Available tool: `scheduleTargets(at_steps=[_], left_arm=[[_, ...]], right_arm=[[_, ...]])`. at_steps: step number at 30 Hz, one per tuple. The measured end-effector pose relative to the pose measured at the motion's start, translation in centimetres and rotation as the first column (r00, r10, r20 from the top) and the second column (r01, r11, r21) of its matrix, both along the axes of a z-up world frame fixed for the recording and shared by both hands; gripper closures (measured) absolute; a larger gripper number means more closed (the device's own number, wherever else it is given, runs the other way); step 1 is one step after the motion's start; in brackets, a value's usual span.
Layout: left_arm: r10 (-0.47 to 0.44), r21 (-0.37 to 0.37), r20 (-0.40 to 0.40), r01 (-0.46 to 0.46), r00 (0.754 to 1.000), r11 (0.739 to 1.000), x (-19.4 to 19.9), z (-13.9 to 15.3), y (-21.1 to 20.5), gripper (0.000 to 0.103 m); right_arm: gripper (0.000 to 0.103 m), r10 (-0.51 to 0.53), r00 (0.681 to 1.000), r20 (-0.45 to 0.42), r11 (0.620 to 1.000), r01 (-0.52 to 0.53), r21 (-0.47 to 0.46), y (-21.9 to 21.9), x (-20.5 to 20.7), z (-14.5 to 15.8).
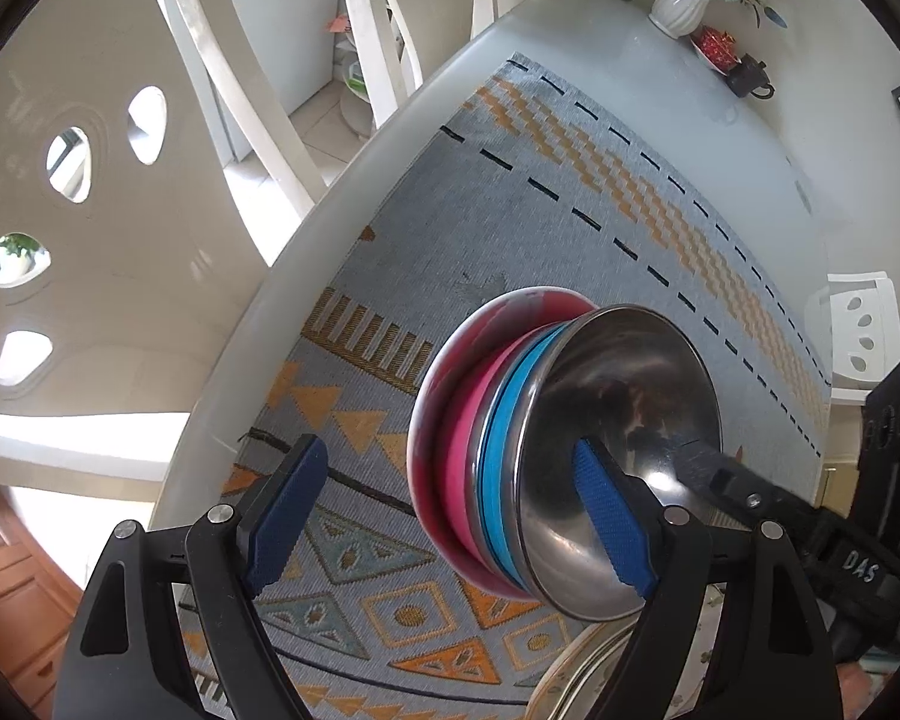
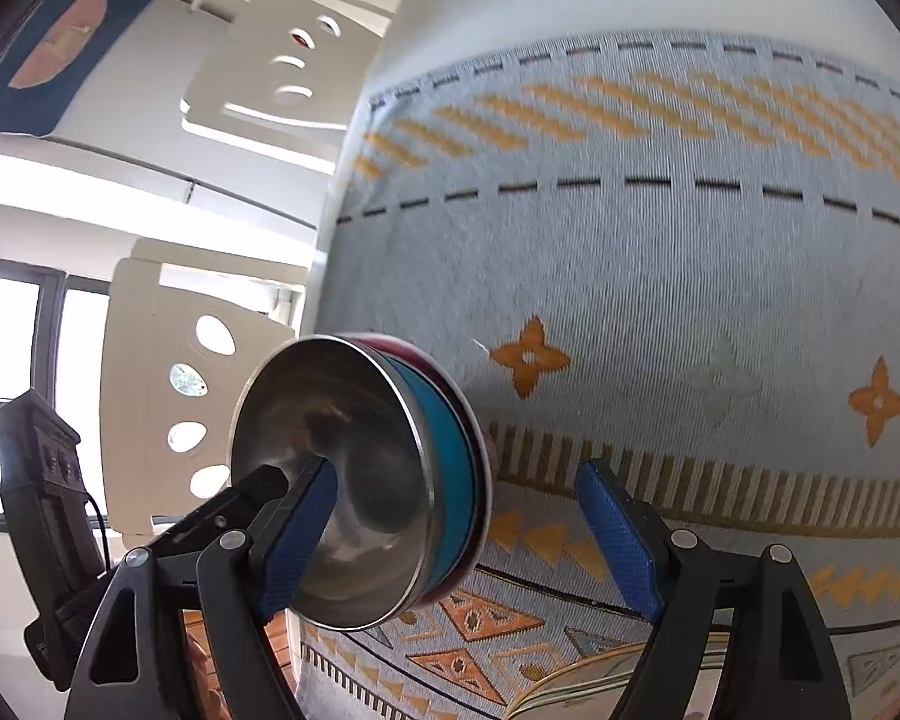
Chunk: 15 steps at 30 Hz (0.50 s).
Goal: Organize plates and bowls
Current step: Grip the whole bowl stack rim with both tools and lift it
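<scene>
left hand-held gripper [image 1: 453,525]: fingers spread wide, grasping nothing | right hand-held gripper [image 2: 459,540]: fingers spread wide, grasping nothing | stacked bowls [image 1: 561,450]: steel-lined, blue-sided bowl nested in pink one, between the two grippers, each one's inner pad [image 1: 615,525] at the steel rim | patterned mat [image 1: 510,228] covers tabletop [image 1: 660,78] | plate [image 2: 576,684] edge at bottom

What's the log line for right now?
nested bowls: steel innermost | left gripper: open, finger inside | right gripper: open, finger inside
</scene>
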State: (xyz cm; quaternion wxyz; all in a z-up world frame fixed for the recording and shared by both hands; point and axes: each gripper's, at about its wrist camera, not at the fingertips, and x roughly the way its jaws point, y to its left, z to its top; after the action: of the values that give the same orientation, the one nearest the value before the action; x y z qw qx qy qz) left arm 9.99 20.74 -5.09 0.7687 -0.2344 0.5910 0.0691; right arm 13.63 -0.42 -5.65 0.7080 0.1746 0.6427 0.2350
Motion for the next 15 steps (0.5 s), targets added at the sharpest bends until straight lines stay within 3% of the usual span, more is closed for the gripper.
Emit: scheduleTargets(at_steps=[15], left_arm=[[-0.010, -0.020, -0.004, 0.010, 1.000, 1.000, 1.3, -1.7, 0.3, 0.021]], right_arm=[[0.022, -0.007, 0.997, -0.080, 1.000, 0.008, 0.005, 1.0, 0.2, -2.8]])
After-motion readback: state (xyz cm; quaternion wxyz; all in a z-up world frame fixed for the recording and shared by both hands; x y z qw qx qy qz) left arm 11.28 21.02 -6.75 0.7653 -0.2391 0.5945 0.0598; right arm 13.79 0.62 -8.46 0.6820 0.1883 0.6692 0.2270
